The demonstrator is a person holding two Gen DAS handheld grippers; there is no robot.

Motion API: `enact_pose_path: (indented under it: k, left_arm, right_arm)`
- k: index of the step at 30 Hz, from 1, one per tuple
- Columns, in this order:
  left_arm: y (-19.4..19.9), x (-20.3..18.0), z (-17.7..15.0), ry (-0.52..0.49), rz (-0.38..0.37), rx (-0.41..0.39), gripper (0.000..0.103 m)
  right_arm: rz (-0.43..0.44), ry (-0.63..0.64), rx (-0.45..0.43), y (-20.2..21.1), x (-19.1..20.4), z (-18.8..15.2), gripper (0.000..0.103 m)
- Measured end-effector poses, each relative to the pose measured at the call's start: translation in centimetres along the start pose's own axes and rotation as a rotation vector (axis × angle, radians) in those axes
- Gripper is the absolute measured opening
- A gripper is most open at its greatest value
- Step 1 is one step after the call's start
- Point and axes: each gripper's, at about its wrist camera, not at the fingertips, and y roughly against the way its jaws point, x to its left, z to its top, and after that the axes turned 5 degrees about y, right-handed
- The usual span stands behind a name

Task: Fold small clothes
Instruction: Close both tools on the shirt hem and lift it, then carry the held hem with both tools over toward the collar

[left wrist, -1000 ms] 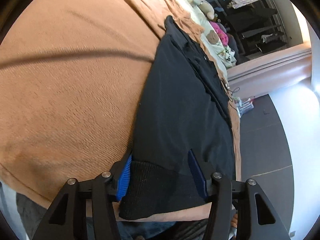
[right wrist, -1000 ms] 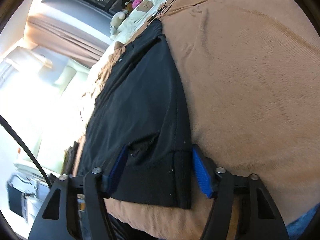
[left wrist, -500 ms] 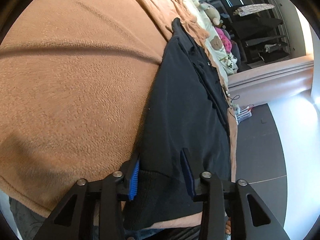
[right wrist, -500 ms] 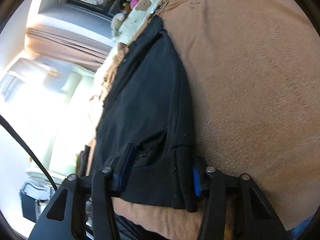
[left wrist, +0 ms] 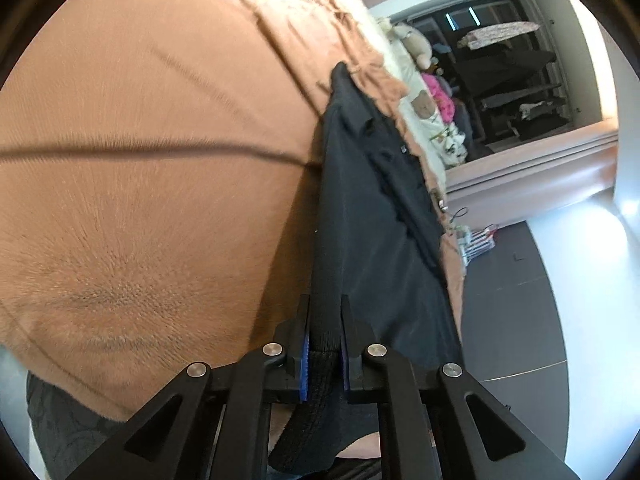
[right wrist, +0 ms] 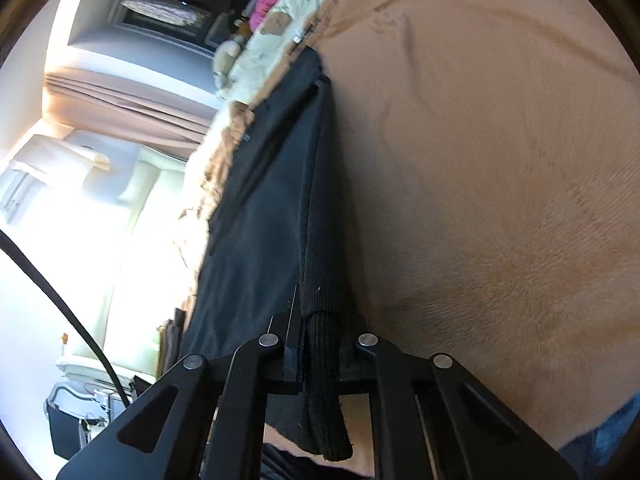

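A black garment [left wrist: 372,216] with a ribbed knit hem lies lengthwise on a tan fleece blanket [left wrist: 152,184]. My left gripper [left wrist: 324,312] is shut on the hem's left corner, the ribbed band bunched between its blue pads. In the right wrist view the same black garment [right wrist: 260,216] stretches away, and my right gripper [right wrist: 320,316] is shut on the hem's right corner, the knit edge pinched upright between its fingers. Both near corners are lifted a little off the blanket [right wrist: 500,168].
At the bed's far end lie a cream cloth with bear prints [left wrist: 424,108], a stuffed toy [left wrist: 416,42] and a pink item [left wrist: 438,94]. Dark floor [left wrist: 516,300] runs along the bed's right side. A black cable [right wrist: 64,308] crosses the right wrist view's lower left.
Both grippers went from open around the hem corners to shut on them. The hem is now gathered into narrow folds and raised slightly.
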Motion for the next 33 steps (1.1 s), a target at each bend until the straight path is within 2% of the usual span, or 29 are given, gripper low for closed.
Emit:
enact_pose_path:
  k: [12,20,25,33]
  left_arm:
    - [6.3,-3.6,0.3,0.002,-0.102,-0.093,0.009]
    - [10.7,-5.4,-0.8,0.039,-0.102,-0.11,0.009]
    - [13.7,-7.0,-1.4,0.039,-0.152,-0.132,0.009]
    - [19.2,-10.0,-2.6,0.014,-0.242,-0.185,0.009]
  right_arm:
    - [0.085,0.049,-0.045,3.2,1.6,-2.6,0.005]
    - [0.104,0.091,-0.023,5.6,3.8,-3.5,0.005]
    - [0.125,0.118,-0.04,7.9,5.1,-3.6,0.005]
    - [0.212,0.175,-0.117,11.6,6.8,-4.1,0.005]
